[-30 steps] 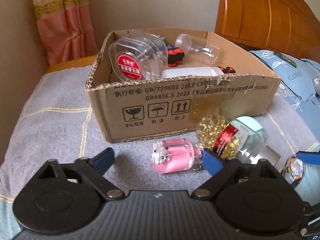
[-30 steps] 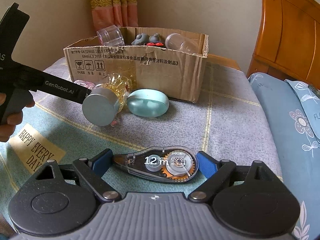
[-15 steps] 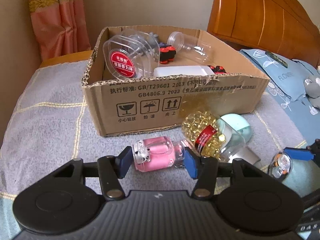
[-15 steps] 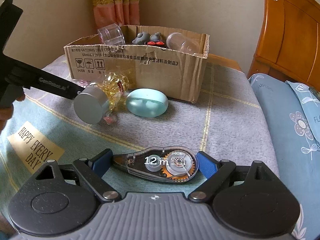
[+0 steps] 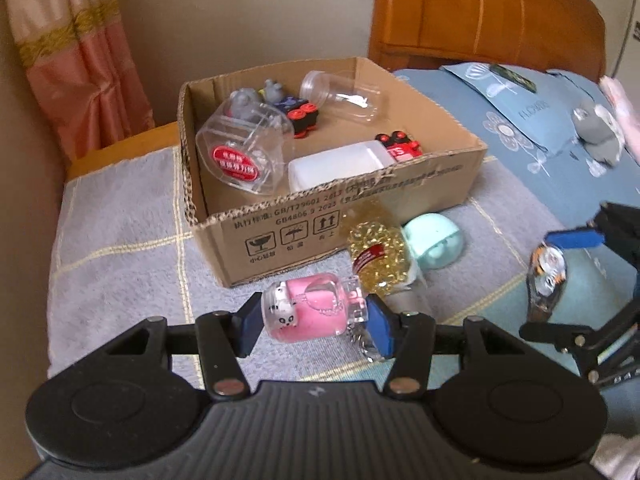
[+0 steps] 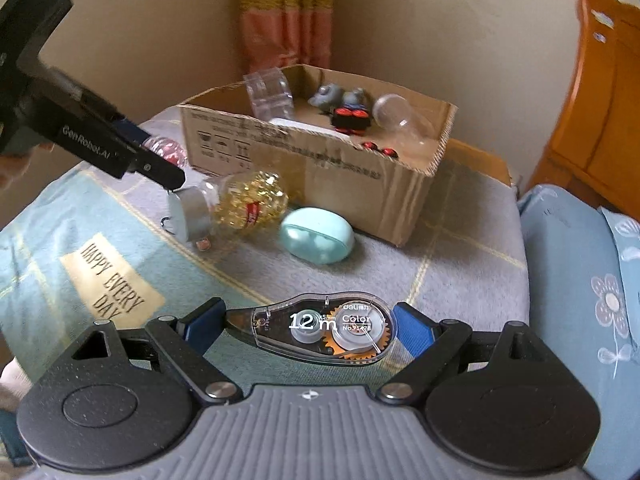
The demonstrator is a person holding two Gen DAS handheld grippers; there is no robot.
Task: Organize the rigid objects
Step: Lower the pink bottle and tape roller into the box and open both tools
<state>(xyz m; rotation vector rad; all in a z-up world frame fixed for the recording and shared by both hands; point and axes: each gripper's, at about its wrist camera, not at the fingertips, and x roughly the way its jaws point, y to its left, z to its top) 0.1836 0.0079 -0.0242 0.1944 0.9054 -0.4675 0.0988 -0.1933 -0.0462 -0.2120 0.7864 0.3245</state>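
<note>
My left gripper is clamped on a small pink bottle with a cartoon face, lying sideways between the two blue pads, one at each end. The bottle looks lifted clear of the grey blanket on the bed, though I cannot be sure from this angle. Just ahead of this gripper stands the open cardboard box. Inside it lie a clear jar with a red label, a white tray, a clear tube and some small grey and red toys. Ahead and to the right, against the box's front wall, a bottle of yellow capsules lies on its side, and a mint-green case sits just beside it.

My right gripper grips a clear correction tape dispenser marked "12 m", held lengthways between its blue pads above the bedding. From there, the capsule bottle and the green case lie ahead on the blanket, with the box behind them, and my left gripper reaches in from the left.
</note>
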